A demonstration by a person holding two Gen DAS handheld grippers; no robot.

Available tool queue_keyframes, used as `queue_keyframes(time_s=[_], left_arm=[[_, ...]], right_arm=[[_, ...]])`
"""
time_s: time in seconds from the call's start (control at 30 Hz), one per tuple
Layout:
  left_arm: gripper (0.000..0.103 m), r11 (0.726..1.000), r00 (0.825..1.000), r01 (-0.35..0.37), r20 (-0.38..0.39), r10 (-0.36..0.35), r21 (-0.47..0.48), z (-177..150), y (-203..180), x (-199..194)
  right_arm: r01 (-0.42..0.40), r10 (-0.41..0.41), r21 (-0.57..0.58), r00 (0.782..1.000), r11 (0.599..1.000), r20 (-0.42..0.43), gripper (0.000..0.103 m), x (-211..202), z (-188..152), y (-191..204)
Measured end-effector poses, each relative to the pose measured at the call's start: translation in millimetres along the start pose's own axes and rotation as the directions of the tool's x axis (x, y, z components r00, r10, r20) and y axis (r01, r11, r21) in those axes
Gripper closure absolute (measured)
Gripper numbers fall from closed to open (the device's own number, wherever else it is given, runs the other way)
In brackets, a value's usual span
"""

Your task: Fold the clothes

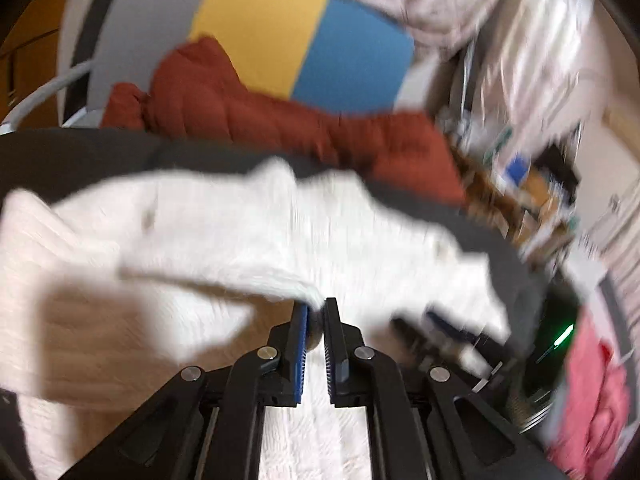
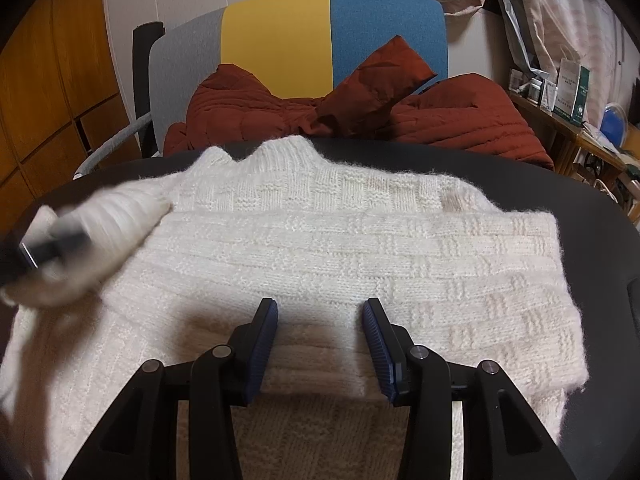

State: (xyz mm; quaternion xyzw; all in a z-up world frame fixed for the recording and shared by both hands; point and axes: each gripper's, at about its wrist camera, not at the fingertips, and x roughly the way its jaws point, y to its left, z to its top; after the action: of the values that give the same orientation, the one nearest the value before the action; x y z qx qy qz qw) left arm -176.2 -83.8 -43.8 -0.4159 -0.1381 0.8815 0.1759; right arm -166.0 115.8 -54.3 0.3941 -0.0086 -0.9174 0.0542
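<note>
A cream knitted sweater [image 2: 360,248] lies spread on a dark round table [image 2: 600,216], its right sleeve folded across the body. My right gripper [image 2: 320,312] is open and empty, hovering just above the sweater's lower middle. My left gripper [image 1: 316,308] is shut on the left sleeve [image 1: 248,256] and holds it lifted over the sweater body; the view is motion-blurred. In the right wrist view the left gripper [image 2: 44,248] appears blurred at the far left with the sleeve [image 2: 120,212] in it.
A rust-red quilted jacket [image 2: 460,120] lies on a chair with a yellow and blue back [image 2: 332,36] behind the table. A cluttered wooden shelf [image 2: 572,128] stands at right. Pink cloth [image 1: 596,384] sits at right in the left wrist view.
</note>
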Motion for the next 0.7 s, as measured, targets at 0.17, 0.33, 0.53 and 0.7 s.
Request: queue_keyframes(time_s=[0.17, 0.33, 0.53, 0.7], left_arm=[[0.090, 0.999, 0.998, 0.036, 0.044, -0.035, -0.005, -28.3, 23.0, -20.7], [0.088, 0.995, 0.980, 0.006, 0.197, 0.015, -0.104, -50.3, 65.8, -61.0], [0.088, 0.918, 0.983, 0.138, 0.167, -0.080, -0.371, -73.2, 127.4, -42.9], [0.087, 0.929, 0.983, 0.119, 0.174, -0.061, -0.351, -73.4, 122.1, -40.6]], right_arm=[[-0.017, 0.017, 0.014, 1.000, 1.000, 0.001, 0.056, 0.9, 0.6, -2.5], [-0.008, 0.008, -0.002, 1.000, 1.000, -0.004, 0.053, 1.8, 1.7, 0.9], [-0.088, 0.093, -0.116, 0.995, 0.989, 0.043, 0.042, -25.0, 12.3, 36.5], [-0.145, 0.190, -0.443, 0.980, 0.885, 0.058, 0.042, -49.9, 16.3, 126.7]])
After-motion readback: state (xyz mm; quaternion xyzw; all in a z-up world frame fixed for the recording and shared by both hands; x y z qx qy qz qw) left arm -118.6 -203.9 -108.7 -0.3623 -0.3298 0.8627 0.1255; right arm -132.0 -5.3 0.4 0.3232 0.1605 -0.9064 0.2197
